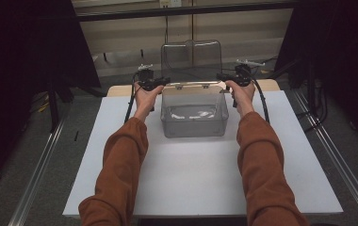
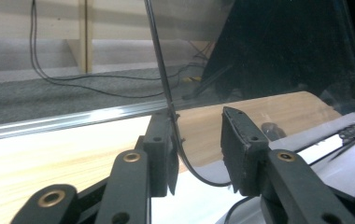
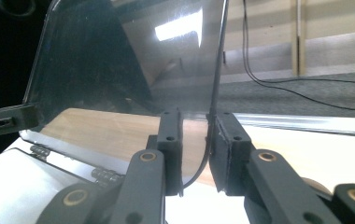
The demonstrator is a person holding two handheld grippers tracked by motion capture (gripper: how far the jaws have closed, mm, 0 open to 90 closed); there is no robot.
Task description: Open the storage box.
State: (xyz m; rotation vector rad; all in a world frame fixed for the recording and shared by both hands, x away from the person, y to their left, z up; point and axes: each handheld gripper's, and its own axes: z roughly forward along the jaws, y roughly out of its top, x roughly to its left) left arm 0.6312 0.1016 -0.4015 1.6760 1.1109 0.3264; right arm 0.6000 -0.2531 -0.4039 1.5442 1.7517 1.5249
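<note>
**Letting go of a raised box lid with both tongs**

A clear plastic box (image 1: 194, 113) sits at the far middle of a white desk (image 1: 200, 183). Its see-through lid (image 1: 191, 59) stands upright on hinges along the back rim. A person in rust-coloured sleeves reaches in from below, holding one set of tongs at each lower corner of the lid.

In the left gripper view, the left tongs (image 2: 196, 151) straddle the lid's curved edge. One pad touches the plastic and the other stands clear, so they are open. In the right gripper view, the right tongs (image 3: 198, 144) also straddle the edge. The plastic lies against one pad with a slim gap to the other, so this grip reads as loosened too.

The step in hand looks like releasing the opened lid. To do it well, open both sides evenly, check that the lid stands by itself, then draw each hand straight out sideways so no pad catches the edge and tips it shut.
</note>
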